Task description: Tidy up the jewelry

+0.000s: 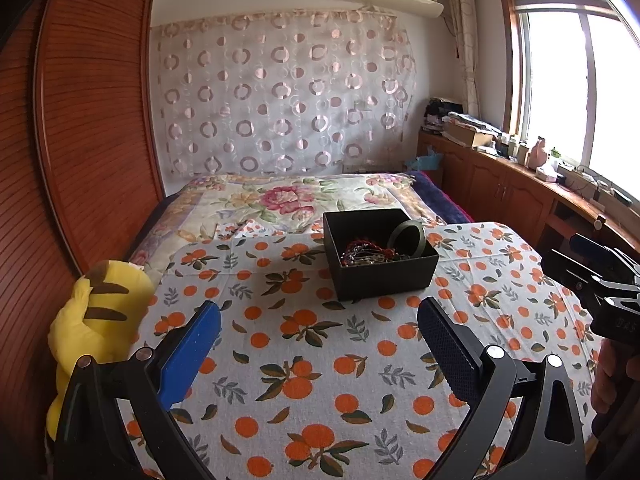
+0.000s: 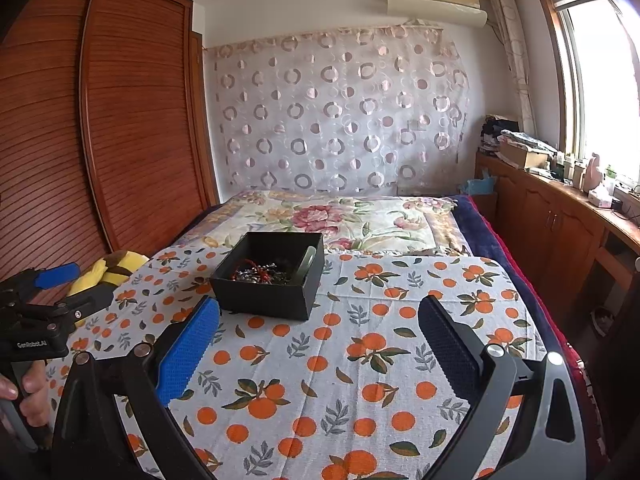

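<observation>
A black open box (image 1: 384, 276) stands on the orange-print cloth (image 1: 304, 360), holding a tangle of red and silver jewelry (image 1: 370, 254) and a dark green bangle (image 1: 406, 236) leaning on its wall. My left gripper (image 1: 320, 320) is open and empty, short of the box. In the right wrist view the box (image 2: 268, 292) with jewelry (image 2: 260, 272) and bangle (image 2: 306, 260) sits ahead left. My right gripper (image 2: 320, 316) is open and empty, near the box's front right corner. The other gripper shows at each view's edge, the right one (image 1: 600, 280) and the left one (image 2: 48, 300).
A yellow striped plush toy (image 1: 96, 328) lies at the cloth's left edge. A floral quilt (image 1: 288, 200) covers the bed behind. A wooden wardrobe (image 1: 80, 140) stands left, and a cluttered wooden counter (image 1: 520, 168) runs under the window on the right.
</observation>
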`<state>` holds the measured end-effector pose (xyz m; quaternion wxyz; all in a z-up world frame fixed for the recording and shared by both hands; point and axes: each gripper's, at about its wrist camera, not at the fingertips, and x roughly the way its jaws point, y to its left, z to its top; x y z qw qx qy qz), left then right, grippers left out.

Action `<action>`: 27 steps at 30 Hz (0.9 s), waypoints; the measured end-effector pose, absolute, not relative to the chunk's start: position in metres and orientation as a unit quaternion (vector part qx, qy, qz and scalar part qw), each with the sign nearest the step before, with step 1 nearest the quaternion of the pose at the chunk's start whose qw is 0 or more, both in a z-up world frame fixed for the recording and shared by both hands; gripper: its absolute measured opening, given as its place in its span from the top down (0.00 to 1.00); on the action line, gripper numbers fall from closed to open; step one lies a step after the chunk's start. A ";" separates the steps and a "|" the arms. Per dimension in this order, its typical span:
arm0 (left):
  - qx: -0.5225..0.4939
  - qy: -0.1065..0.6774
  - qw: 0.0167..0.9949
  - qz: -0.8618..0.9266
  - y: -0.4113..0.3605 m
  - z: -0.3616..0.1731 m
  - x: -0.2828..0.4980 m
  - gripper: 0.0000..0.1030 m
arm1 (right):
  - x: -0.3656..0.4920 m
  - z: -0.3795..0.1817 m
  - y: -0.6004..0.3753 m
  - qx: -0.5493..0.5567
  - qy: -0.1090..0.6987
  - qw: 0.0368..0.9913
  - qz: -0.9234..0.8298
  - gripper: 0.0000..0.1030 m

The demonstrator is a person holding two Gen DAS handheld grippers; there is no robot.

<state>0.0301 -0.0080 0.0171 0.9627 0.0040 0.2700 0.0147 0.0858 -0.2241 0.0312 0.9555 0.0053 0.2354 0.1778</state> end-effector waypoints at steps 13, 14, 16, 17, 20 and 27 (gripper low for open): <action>0.002 0.271 0.963 0.014 -0.008 0.018 0.029 0.08 | 0.085 0.031 -0.224 0.006 0.236 0.955 0.178 0.03; 0.002 0.270 0.963 0.015 -0.009 0.017 0.029 0.08 | 0.085 0.031 -0.224 0.005 0.236 0.955 0.178 0.03; 0.002 0.270 0.963 0.014 -0.009 0.017 0.028 0.08 | 0.085 0.031 -0.224 0.005 0.236 0.955 0.178 0.03; 0.002 0.270 0.963 0.014 -0.009 0.018 0.029 0.08 | 0.086 0.031 -0.224 0.005 0.236 0.955 0.178 0.03; 0.002 0.268 0.963 0.014 -0.009 0.018 0.028 0.08 | 0.085 0.031 -0.224 0.005 0.235 0.956 0.177 0.03; 0.002 0.264 0.964 0.011 -0.011 0.021 0.026 0.08 | 0.085 0.032 -0.221 0.005 0.235 0.955 0.179 0.03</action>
